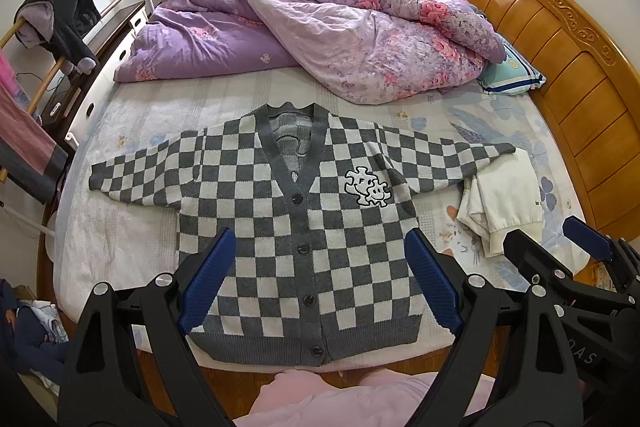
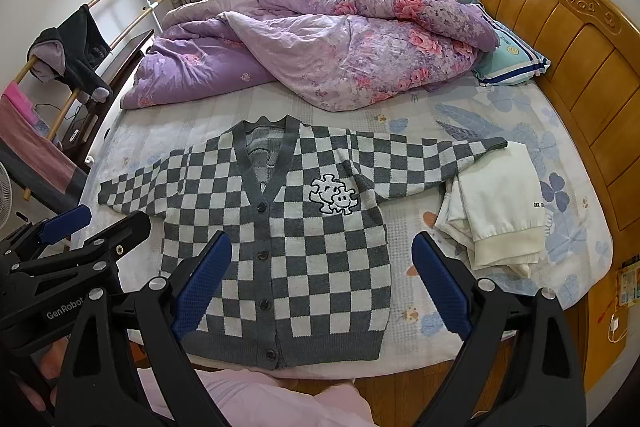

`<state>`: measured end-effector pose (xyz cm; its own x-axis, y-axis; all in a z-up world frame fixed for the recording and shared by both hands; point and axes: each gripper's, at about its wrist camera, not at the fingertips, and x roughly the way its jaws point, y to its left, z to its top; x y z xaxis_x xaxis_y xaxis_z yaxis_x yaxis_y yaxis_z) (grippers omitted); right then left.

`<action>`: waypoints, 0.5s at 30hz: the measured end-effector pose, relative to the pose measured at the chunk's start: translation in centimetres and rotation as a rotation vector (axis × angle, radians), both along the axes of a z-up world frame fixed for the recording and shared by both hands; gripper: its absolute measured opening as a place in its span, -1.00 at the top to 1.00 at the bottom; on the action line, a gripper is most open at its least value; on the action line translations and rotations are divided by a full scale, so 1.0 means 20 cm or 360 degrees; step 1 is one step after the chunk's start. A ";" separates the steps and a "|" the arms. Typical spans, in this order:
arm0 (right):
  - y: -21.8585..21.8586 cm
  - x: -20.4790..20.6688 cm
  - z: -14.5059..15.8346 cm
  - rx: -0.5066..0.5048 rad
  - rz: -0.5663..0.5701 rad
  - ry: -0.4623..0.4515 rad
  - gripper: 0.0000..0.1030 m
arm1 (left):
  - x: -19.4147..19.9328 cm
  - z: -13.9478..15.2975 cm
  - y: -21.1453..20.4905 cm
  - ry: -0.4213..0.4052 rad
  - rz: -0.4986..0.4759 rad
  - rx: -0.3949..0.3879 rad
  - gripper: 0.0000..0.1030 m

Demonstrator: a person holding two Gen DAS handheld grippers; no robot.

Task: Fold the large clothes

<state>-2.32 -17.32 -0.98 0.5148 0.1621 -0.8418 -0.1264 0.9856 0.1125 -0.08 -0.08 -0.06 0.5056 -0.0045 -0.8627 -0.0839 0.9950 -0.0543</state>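
Note:
A grey-and-white checkered cardigan (image 1: 300, 227) lies flat and buttoned on the bed, front up, sleeves spread to both sides, hem at the near edge. It also shows in the right wrist view (image 2: 288, 247). My left gripper (image 1: 320, 283) is open and empty, held above the cardigan's lower half. My right gripper (image 2: 322, 287) is open and empty, above the cardigan's lower right side. The right gripper shows at the right edge of the left wrist view (image 1: 560, 247); the left gripper shows at the left of the right wrist view (image 2: 88, 227).
A folded white garment (image 1: 500, 203) lies under the cardigan's right sleeve end. A bunched purple floral duvet (image 1: 320, 31) covers the far half of the bed. A wooden headboard (image 1: 560, 67) runs along the right. A clothes rack (image 1: 60, 27) stands at the left.

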 end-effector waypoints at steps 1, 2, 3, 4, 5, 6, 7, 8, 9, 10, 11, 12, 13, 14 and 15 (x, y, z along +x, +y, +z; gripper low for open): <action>0.00 0.00 0.00 0.0000 -0.0001 0.0001 -0.71 | 0.00 0.00 0.00 0.0003 0.0001 0.0001 -0.68; 0.00 0.00 0.00 -0.0003 0.0000 0.0001 -0.71 | 0.00 0.00 0.00 0.0004 0.0001 0.0001 -0.68; 0.00 0.00 0.00 -0.0003 0.0000 0.0001 -0.71 | 0.00 0.00 0.00 0.0004 0.0001 0.0000 -0.68; 0.00 0.00 0.00 -0.0005 0.0001 -0.0002 -0.71 | 0.00 0.00 0.00 0.0003 0.0000 -0.0001 -0.68; 0.00 0.00 0.00 -0.0007 0.0001 -0.0003 -0.71 | 0.00 0.00 0.00 0.0004 0.0000 -0.0001 -0.68; 0.00 0.00 0.00 -0.0007 0.0001 -0.0003 -0.71 | 0.00 0.00 0.00 0.0004 0.0000 -0.0001 -0.68; 0.00 0.00 0.00 -0.0007 0.0000 -0.0003 -0.71 | 0.00 0.00 0.00 0.0003 0.0000 0.0001 -0.68; 0.00 0.00 0.00 -0.0007 0.0001 -0.0002 -0.71 | 0.00 0.00 0.00 0.0004 0.0000 0.0002 -0.68; 0.00 0.00 0.00 -0.0006 0.0001 -0.0001 -0.71 | 0.00 0.00 0.00 0.0002 0.0000 0.0003 -0.68; 0.00 0.00 0.00 -0.0005 0.0001 -0.0002 -0.71 | 0.00 0.00 0.00 0.0004 0.0000 0.0002 -0.68; 0.00 0.00 0.00 -0.0004 0.0002 0.0002 -0.71 | 0.01 0.00 0.00 0.0005 0.0001 0.0002 -0.68; 0.00 0.00 0.00 -0.0005 0.0002 0.0001 -0.71 | 0.00 0.00 0.00 0.0005 0.0002 0.0002 -0.68; 0.00 0.00 0.00 -0.0006 0.0004 0.0000 -0.71 | 0.00 0.00 0.00 0.0005 0.0002 0.0000 -0.68; 0.00 0.00 0.00 -0.0008 0.0003 -0.0003 -0.71 | 0.01 0.00 0.00 0.0006 0.0001 0.0000 -0.68; 0.00 0.00 0.01 -0.0013 0.0002 -0.0008 -0.71 | 0.00 0.00 0.00 0.0005 0.0001 -0.0002 -0.68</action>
<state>-2.28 -17.29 -0.86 0.5186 0.1558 -0.8407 -0.1284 0.9863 0.1036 -0.01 -0.10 -0.05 0.5032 -0.0051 -0.8642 -0.0847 0.9949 -0.0552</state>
